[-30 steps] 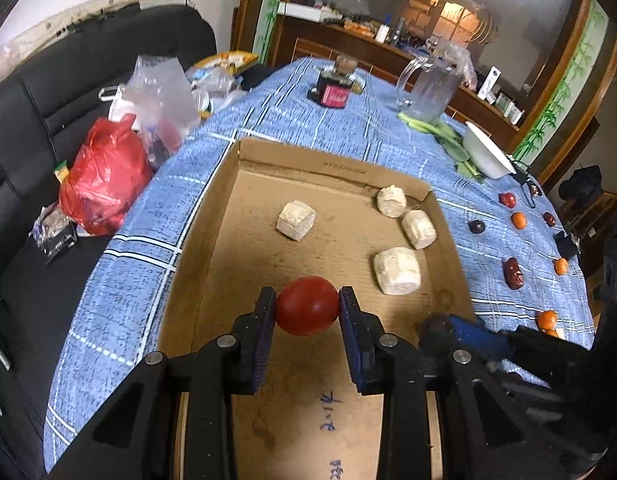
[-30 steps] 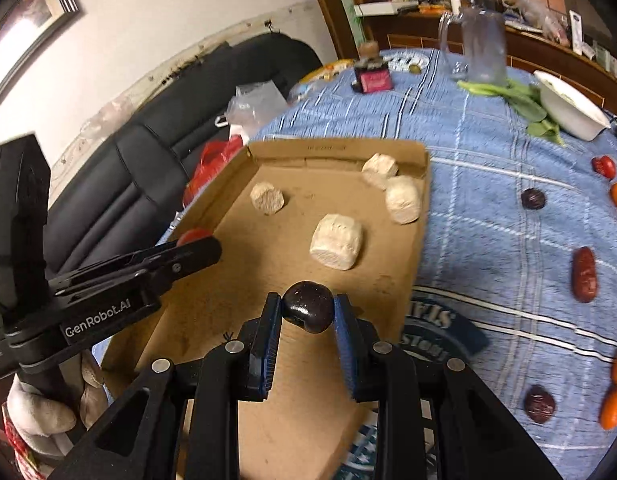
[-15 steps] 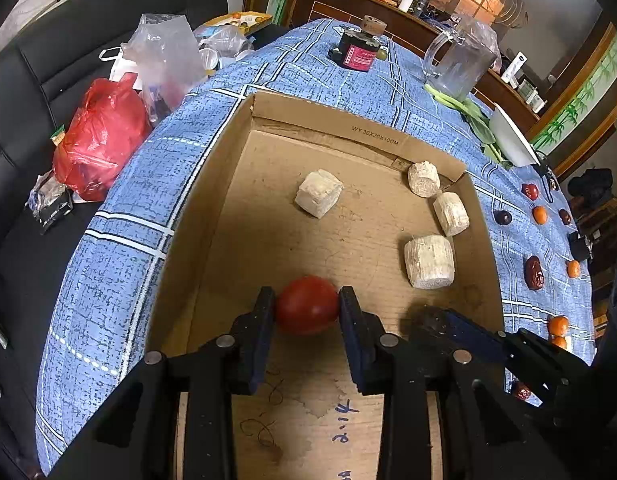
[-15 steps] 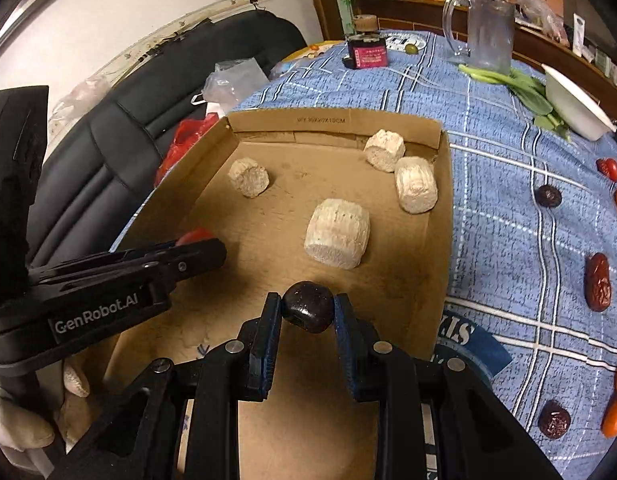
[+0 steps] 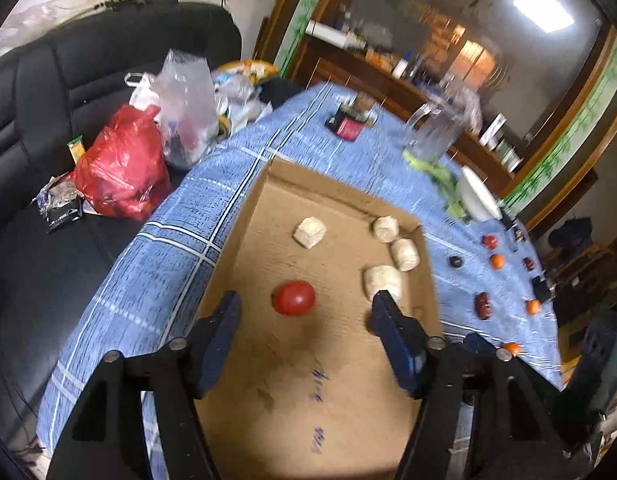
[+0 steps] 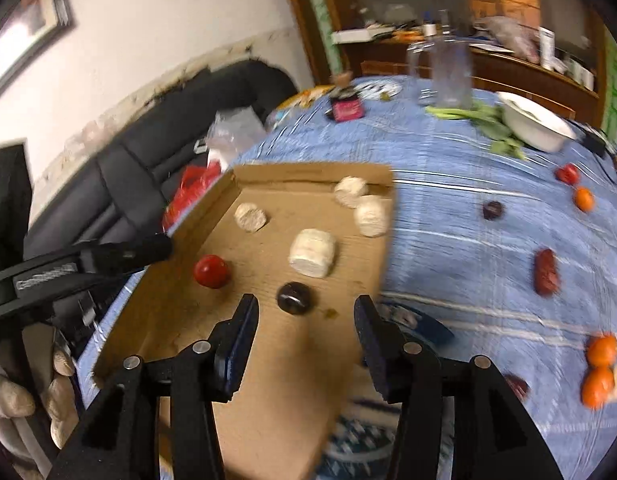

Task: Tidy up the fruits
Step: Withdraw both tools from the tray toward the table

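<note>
A shallow cardboard box lies on the blue checked tablecloth. A red tomato rests on its floor. A dark round fruit lies beside it. My left gripper is open and empty, raised just behind the tomato. My right gripper is open and empty, just behind the dark fruit. Several pale cylindrical pieces lie further back in the box.
Loose fruits lie on the cloth to the right: a red date, oranges, a dark fruit, a small tomato. A white bowl, greens and a glass jug stand behind. A black sofa with bags is left.
Both grippers opened and pulled back and up. The tomato left the left gripper and the dark fruit left the right one; both now lie on the box floor.
</note>
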`<state>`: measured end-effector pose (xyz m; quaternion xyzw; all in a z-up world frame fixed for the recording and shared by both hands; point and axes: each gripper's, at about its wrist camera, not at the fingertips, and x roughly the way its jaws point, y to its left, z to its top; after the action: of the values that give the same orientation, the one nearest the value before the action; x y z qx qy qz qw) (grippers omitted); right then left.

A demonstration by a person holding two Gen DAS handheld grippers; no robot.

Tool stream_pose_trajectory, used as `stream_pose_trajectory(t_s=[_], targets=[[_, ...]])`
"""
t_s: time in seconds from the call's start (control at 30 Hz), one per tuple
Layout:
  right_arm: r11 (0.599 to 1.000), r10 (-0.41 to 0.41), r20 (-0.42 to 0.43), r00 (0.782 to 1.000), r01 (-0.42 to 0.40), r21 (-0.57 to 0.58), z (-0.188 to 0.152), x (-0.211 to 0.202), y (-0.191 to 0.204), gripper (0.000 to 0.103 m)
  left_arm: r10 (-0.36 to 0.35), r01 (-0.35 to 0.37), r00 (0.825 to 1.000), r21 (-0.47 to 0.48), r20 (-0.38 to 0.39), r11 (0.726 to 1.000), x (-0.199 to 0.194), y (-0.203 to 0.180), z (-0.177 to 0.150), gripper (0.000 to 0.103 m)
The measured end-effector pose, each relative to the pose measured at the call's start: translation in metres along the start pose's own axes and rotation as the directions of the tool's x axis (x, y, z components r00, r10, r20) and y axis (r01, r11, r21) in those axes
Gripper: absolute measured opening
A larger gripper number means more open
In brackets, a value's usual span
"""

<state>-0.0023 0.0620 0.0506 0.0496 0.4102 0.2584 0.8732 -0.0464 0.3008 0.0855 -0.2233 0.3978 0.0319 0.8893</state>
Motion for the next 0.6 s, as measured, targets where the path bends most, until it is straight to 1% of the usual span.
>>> stream_pose_trajectory(t_s=[0.03, 0.1, 0.17, 0.23, 0.3, 0.4, 0.5, 0.6], targets=[[0.999, 0.006, 0.013, 1.000, -0.007, 0.033, -0.005, -0.009, -0.008, 0.059, -0.009, 0.009, 1.000, -0.002, 0.011, 1.000, -0.006, -0.002, -0.006, 0.069], [0.995, 0.012, 0.034, 0.999, -0.016, 0.102, -0.017, -0.026, -0.027, 0.060, -0.026, 0.026, 0.999, -0.004, 0.021, 1.000, -0.015, -0.008, -0.018, 0.069], [0.984, 0.002, 0.056, 0.998, -0.012, 0.177, -0.030, -0.045, -0.047, 0.060, -0.040, 0.040, 0.999, 0.004, 0.022, 0.999, -0.020, -0.017, -0.032, 0.069], [0.974, -0.017, 0.076, 0.997, -0.001, 0.227, -0.043, -0.063, -0.065, 0.060, -0.065, 0.065, 0.998, 0.012, 0.012, 0.998, -0.023, -0.027, -0.046, 0.069], [0.962, -0.061, 0.103, 0.993, 0.031, 0.271, -0.055, -0.083, -0.085, 0.060, -0.092, 0.092, 0.996, 0.033, -0.008, 0.995, -0.023, -0.040, -0.059, 0.069], [0.936, -0.135, 0.139, 0.981, 0.080, 0.343, -0.067, -0.114, -0.115, 0.060, -0.107, 0.110, 0.994, 0.079, -0.032, 0.991, -0.021, -0.061, -0.073, 0.069], [0.910, -0.177, 0.172, 0.969, 0.095, 0.404, -0.078, -0.140, -0.139, 0.061, -0.121, 0.126, 0.991, 0.117, -0.048, 0.985, -0.019, -0.082, -0.085, 0.069], [0.895, -0.209, 0.191, 0.959, 0.108, 0.434, -0.086, -0.158, -0.154, 0.063, -0.131, 0.141, 0.989, 0.166, -0.066, 0.976, -0.018, -0.103, -0.097, 0.069]])
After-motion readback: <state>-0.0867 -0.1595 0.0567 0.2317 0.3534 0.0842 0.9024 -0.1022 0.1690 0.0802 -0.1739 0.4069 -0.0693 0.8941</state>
